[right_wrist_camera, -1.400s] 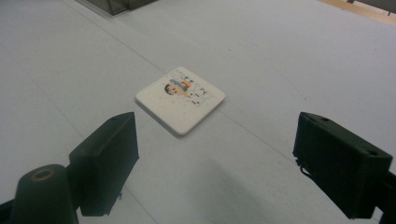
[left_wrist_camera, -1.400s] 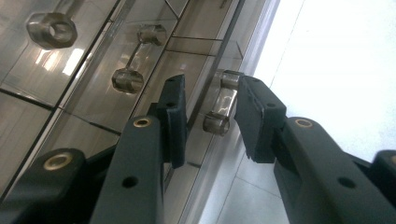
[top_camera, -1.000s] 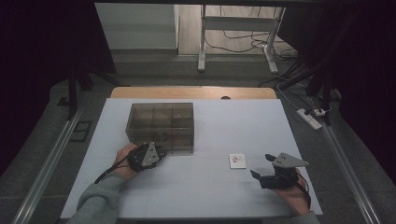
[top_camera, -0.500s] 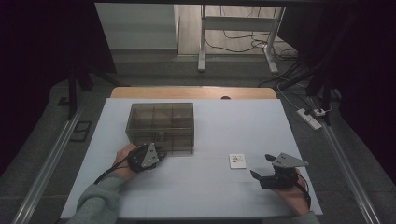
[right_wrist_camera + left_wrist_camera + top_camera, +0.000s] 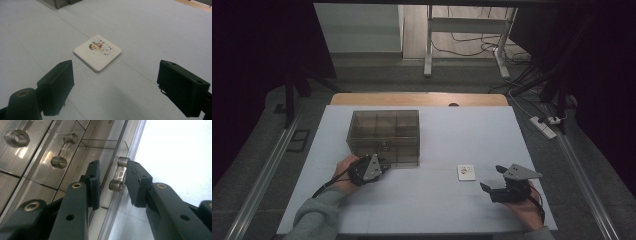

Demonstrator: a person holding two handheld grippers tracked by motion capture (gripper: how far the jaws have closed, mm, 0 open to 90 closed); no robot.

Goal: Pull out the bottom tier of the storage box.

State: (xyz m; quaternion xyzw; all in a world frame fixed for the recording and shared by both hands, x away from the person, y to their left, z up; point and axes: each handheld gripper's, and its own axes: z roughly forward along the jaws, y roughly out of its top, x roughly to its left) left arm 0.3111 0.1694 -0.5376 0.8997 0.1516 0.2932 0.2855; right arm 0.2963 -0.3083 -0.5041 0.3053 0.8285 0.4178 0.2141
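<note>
— Jaws on the left gripper (image 5: 111,185): what sits between them?

— The clear handle (image 5: 119,173) on the front wall of the smoky box (image 5: 384,135). One pad lies against the handle's side; the other stands just off it with a gap showing, so the jaws are apart, not clamped.

— And from above?

— The left gripper (image 5: 382,165) is right at the box's near wall, with the hand (image 5: 343,172) behind it.

— What about the right gripper (image 5: 115,87)?

— Its jaws are spread wide with nothing between them. The white tile (image 5: 98,52) with a cartoon figure lies flat on the table (image 5: 160,30), just ahead of the fingertips, roughly centred on the gap.

— Is it touching them?

— No. From above, the tile (image 5: 466,172) lies near the right gripper (image 5: 493,180), apart from it.
</note>
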